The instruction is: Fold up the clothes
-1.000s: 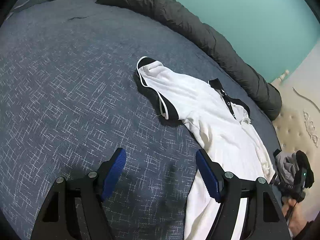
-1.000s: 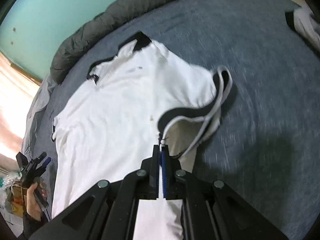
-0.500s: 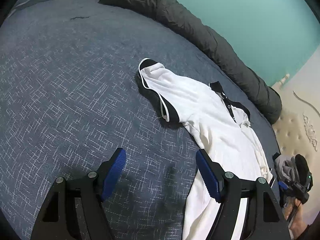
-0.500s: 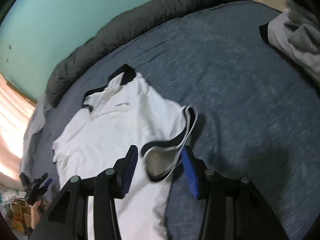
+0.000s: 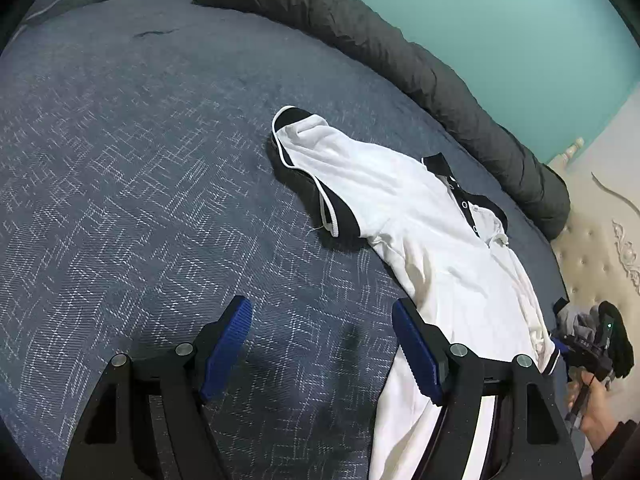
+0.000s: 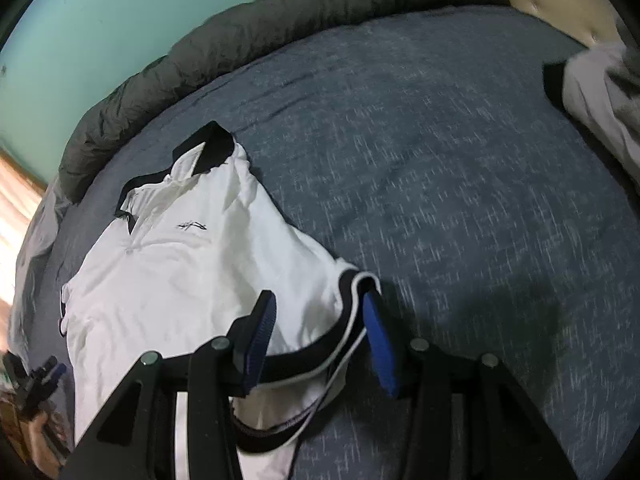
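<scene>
Right wrist: right claw (image 6: 320, 336) open above polo shirt (image 6: 192, 264) sleeve.

Your bed (image 5: 140, 168), covered in dark blue patterned fabric, fills both views. A white polo shirt (image 5: 420, 232) lies on it, right of centre in the left wrist view. A dark grey rolled duvet (image 5: 400, 52) runs along its upper edge; more clothes (image 6: 596, 96) sit upper right in the right wrist view.

Polo shirt (image 5: 420, 232): white, black collar and cuffs. Bedspread (image 5: 140, 184): dark blue, white-flecked. Beside bedspread, bolster (image 5: 400, 52): grey. Wall (image 5: 500, 12): teal.
</scene>
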A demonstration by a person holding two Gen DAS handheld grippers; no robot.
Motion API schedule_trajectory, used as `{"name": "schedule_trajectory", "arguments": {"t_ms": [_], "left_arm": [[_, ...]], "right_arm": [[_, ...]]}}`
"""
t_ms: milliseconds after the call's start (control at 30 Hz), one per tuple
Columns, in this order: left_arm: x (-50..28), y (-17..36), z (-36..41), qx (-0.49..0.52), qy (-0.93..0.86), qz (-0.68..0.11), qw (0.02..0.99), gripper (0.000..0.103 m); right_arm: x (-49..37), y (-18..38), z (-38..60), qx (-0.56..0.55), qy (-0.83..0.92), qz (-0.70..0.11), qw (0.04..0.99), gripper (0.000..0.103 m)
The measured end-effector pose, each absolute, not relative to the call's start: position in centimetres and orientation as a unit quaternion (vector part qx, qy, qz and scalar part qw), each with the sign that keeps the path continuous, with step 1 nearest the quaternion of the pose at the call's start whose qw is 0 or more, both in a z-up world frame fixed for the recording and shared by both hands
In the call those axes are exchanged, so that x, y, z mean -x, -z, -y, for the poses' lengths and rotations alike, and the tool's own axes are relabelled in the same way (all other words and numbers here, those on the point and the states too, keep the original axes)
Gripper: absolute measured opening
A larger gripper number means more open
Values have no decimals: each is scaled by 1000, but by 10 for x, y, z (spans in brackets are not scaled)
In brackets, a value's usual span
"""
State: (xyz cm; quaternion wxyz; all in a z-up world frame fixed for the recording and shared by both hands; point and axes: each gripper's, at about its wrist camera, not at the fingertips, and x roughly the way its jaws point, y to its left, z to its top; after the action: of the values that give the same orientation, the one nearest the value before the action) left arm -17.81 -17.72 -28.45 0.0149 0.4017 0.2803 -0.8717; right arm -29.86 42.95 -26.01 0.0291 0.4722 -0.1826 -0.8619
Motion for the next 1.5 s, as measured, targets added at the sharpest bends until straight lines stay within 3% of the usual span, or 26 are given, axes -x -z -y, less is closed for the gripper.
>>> {"name": "schedule_trajectory", "arguments": {"t_ms": [233, 300, 367, 400, 667, 967, 1433, 1500], "left_arm": [[178, 286, 177, -405, 870, -282, 14, 77], [179, 287, 177, -405, 870, -282, 14, 77], [179, 287, 177, -405, 869, -283, 15, 77], [180, 287, 177, -405, 869, -283, 15, 77], [182, 288, 178, -406, 868, -284, 16, 78], [181, 288, 175, -408, 871, -274, 18, 78], [189, 293, 170, -420, 872, -249, 26, 80], [189, 293, 170, -420, 873, -248, 26, 81]], "right_arm": [[307, 270, -429, -483, 857, 177, 27, 41], [308, 271, -430, -481, 858, 178, 21, 16], [307, 271, -430, -477, 860, 177, 20, 3], [306, 270, -430, -474, 863, 177, 23, 2], [305, 221, -467, -387, 895, 220, 2, 1], [339, 193, -506, -370, 907, 193, -54, 1], [396, 264, -533, -460, 862, 188, -97, 1], [393, 268, -537, -462, 860, 193, -100, 8]]}}
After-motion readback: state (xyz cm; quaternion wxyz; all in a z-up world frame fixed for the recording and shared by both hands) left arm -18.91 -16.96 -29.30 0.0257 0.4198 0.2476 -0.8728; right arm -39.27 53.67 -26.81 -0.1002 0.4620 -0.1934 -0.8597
